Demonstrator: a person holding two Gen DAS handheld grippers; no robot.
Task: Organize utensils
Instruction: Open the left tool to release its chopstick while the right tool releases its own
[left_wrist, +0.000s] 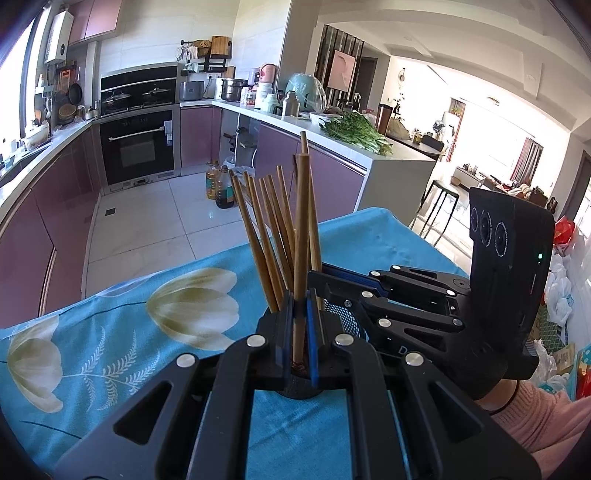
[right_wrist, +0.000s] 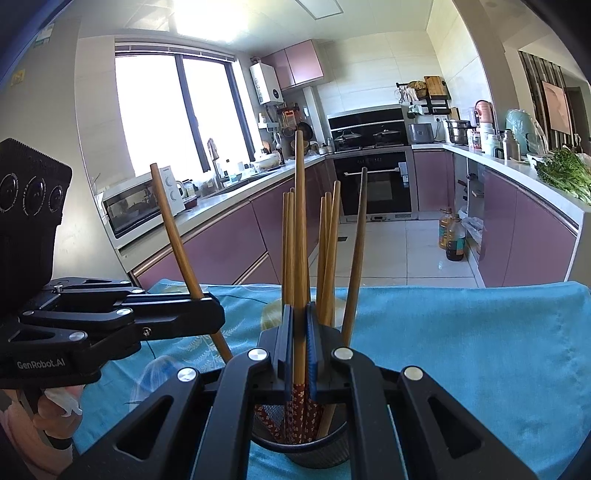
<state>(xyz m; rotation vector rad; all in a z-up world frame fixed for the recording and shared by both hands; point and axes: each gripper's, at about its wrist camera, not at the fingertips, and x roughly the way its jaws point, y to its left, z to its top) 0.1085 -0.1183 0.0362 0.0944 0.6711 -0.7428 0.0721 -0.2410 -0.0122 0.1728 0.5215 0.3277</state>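
Two claws each clamp one chopstick at frame centre: the left claw (left_wrist: 300, 328) grips a chopstick (left_wrist: 302, 236); the right claw (right_wrist: 300, 343) grips another chopstick (right_wrist: 300, 236), both over the black mesh holder (right_wrist: 325, 448) of chopsticks on the blue-clothed worktop (right_wrist: 461, 350).

Both grippers angle downward over the mesh cup (right_wrist: 317, 443). The left gripper (left_wrist: 300, 314) is clamped on one upright chopstick (left_wrist: 302, 236), and the right gripper (right_wrist: 300, 325), coming in beside it, pinches another chopstick (right_wrist: 300, 236) (a pink sleeve (left_wrist: 546, 421) shows behind its black handle).
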